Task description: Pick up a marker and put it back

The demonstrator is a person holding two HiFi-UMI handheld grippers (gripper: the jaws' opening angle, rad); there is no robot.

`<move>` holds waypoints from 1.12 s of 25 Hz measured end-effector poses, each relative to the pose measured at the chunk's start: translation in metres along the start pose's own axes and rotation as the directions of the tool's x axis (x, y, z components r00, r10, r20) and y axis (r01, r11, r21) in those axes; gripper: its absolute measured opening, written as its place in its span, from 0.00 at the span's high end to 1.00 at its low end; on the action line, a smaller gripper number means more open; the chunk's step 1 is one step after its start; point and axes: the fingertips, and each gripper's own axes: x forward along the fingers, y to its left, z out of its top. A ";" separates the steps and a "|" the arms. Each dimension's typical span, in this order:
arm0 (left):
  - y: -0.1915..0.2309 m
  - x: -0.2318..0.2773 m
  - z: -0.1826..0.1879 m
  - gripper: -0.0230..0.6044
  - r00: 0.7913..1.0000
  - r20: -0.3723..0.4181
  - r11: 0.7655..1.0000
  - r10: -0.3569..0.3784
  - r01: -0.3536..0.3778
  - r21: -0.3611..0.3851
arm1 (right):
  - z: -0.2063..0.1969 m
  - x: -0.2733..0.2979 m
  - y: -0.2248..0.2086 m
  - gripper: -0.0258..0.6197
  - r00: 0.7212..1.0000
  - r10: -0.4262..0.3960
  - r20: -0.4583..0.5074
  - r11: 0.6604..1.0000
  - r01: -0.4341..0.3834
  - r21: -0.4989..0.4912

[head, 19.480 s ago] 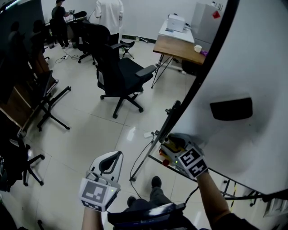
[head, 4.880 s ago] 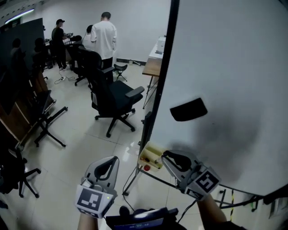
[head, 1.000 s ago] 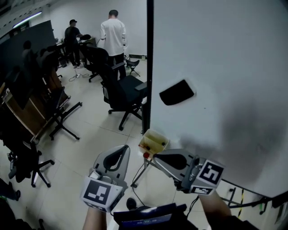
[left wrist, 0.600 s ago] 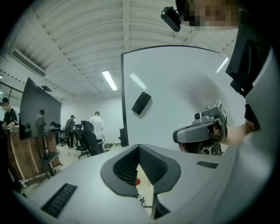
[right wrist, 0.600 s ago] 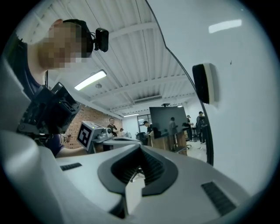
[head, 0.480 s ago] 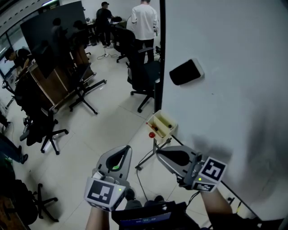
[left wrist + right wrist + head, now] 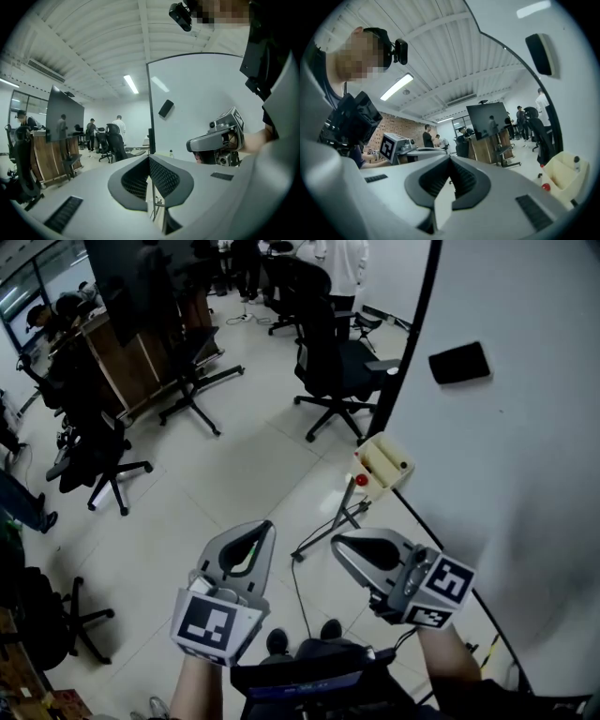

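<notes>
Starts from empty: left gripper [image 7: 265, 527] shut tip to tip with nothing between the pads, right gripper [image 7: 337, 542] likewise pressed together and holding nothing. Carries both low over the floor, side by side, well apart from the whiteboard [image 7: 534, 456].

Places the marker, by judgement, in the cream holder [image 7: 384, 461] mounted at the whiteboard's lower edge: ahead of the right gripper's tips and off to their right, clear of them. Farther again from the left gripper, ahead and to its right. Shows only a small capped stub [image 7: 576, 161] above the holder's rim in the right gripper view, probably the marker, too small to be sure. Note a red knob [image 7: 361, 481] just beside the holder, on the side nearer the right gripper.

Reads as the reach for the pick, not yet begun. Use the right gripper, being the nearer. Swing its nose rightward to bring the holder dead ahead between the jaws rather than off at the lower right. Open the jaws before arriving, not at the rim. Come in over the holder's open top, set the pads across the barrel, close on the barrel and not the cap, then lift straight out. Stay clear of the red knob and the holder's wall to avoid knocking anything loose. Keep the left gripper back, out of the way.
</notes>
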 end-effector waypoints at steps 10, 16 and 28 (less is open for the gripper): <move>0.091 -0.073 -0.034 0.96 0.999 0.051 0.995 0.001 0.004 -0.103 | -0.029 0.096 0.066 0.95 0.995 -0.024 -0.093 0.999 0.022 -0.026; 0.089 -0.084 -0.037 0.96 0.996 0.062 0.991 -0.057 0.064 -0.117 | -0.033 0.102 0.088 0.95 0.992 -0.057 -0.112 0.997 0.052 -0.048; 0.017 -0.085 -0.011 0.96 0.994 0.066 0.995 -0.092 0.095 -0.032 | -0.014 0.034 0.100 0.95 0.995 -0.101 0.007 0.992 0.101 -0.070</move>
